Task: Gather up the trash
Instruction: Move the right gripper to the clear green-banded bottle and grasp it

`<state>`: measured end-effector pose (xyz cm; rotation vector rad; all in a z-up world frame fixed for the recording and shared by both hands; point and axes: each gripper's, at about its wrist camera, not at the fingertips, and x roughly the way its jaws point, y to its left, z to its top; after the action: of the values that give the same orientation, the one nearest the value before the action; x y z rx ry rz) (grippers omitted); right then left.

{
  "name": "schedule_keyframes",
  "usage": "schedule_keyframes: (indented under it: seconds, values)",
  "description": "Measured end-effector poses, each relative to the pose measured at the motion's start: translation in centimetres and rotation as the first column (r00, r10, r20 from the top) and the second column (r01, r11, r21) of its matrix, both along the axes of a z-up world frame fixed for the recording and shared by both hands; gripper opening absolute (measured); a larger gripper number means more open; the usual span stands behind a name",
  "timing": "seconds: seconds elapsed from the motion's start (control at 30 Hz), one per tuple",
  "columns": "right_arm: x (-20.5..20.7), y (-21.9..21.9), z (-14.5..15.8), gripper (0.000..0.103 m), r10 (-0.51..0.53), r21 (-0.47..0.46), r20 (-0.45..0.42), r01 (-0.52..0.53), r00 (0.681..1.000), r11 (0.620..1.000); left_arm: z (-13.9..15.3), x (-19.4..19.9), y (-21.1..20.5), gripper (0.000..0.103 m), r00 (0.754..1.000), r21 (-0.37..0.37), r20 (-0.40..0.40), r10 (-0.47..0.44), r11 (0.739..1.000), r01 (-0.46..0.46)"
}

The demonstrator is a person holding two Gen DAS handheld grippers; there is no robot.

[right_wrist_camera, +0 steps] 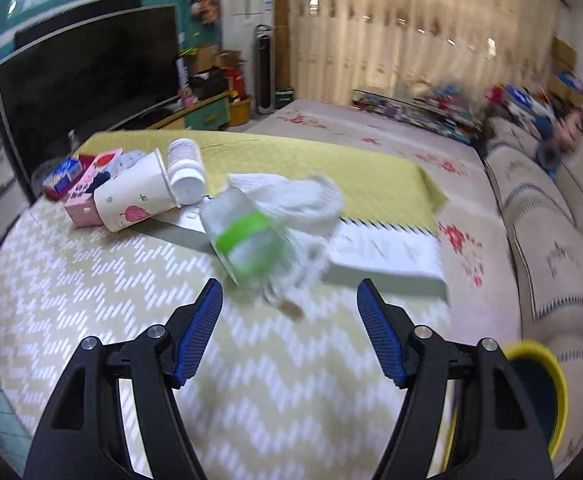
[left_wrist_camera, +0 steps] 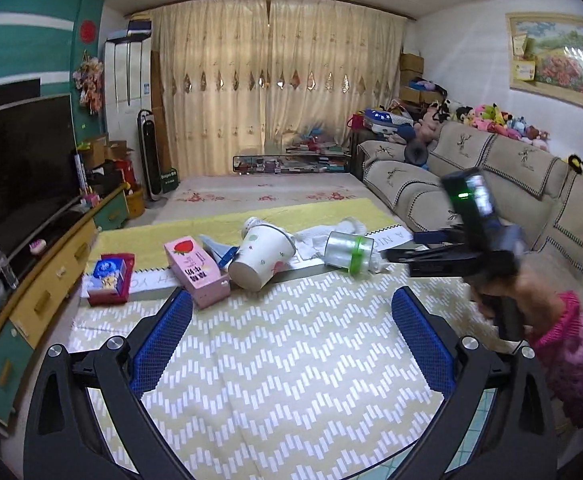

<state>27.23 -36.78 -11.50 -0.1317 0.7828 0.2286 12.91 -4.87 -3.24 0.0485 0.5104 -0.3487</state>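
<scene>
Across the far side of the room we see cream curtains (left_wrist_camera: 275, 80) filling the wall, a beige sofa (left_wrist_camera: 491, 184) along the right with soft toys on its back, and a dark television (left_wrist_camera: 19, 160) on a low cabinet at the left. Nearer to us lies the mat (left_wrist_camera: 291, 360) with its yellow and white zigzag, and a plain yellow cloth (left_wrist_camera: 251, 220) beyond it. A yellow-rimmed bin (right_wrist_camera: 539, 396) shows at the lower right of the right wrist view, just beside that gripper's right finger.

We find the trash in a loose row where mat and cloth meet. From left: a red box (left_wrist_camera: 109, 280) with a blue packet inside, a pink carton (left_wrist_camera: 195, 270) with a strawberry on it, a paper cup (left_wrist_camera: 261, 256) on its side, leaning against the carton, a white pill bottle (right_wrist_camera: 185, 170) behind the cup, and a clear plastic cup (right_wrist_camera: 247, 240) with a green band, lying against a crumpled white cloth (right_wrist_camera: 303, 200); blur keeps us from telling whether it rests on it.

Our left gripper (left_wrist_camera: 291, 336) stands spread wide over bare mat, nothing between its fingers, the carton just beyond its left fingertip. Our right gripper (right_wrist_camera: 291, 312) is partly spread and empty too; the green-banded cup lies just ahead of it, nearer the left finger, not touching. From the left wrist view the right gripper appears beside that cup, held by a hand (left_wrist_camera: 503, 292) in a pink sleeve.
</scene>
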Motion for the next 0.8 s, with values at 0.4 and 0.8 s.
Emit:
schedule_keyframes:
  seconds: [0.4, 0.8]
  values:
    - [5.1, 3.7, -2.1, 0.065, 0.130, -0.065, -0.041, -0.133, 0.991, 0.989, -2.0, 1.5, 0.0, 0.098, 0.998, -0.031, -0.057, 0.001, 1.000, -0.003]
    - [6.5, 5.6, -3.3, 0.058, 0.147, -0.119, -0.060, -0.153, 0.987, 0.981, -2.7, 2.3, 0.2, 0.098, 0.996, -0.055, -0.087, -0.004, 0.998, -0.001]
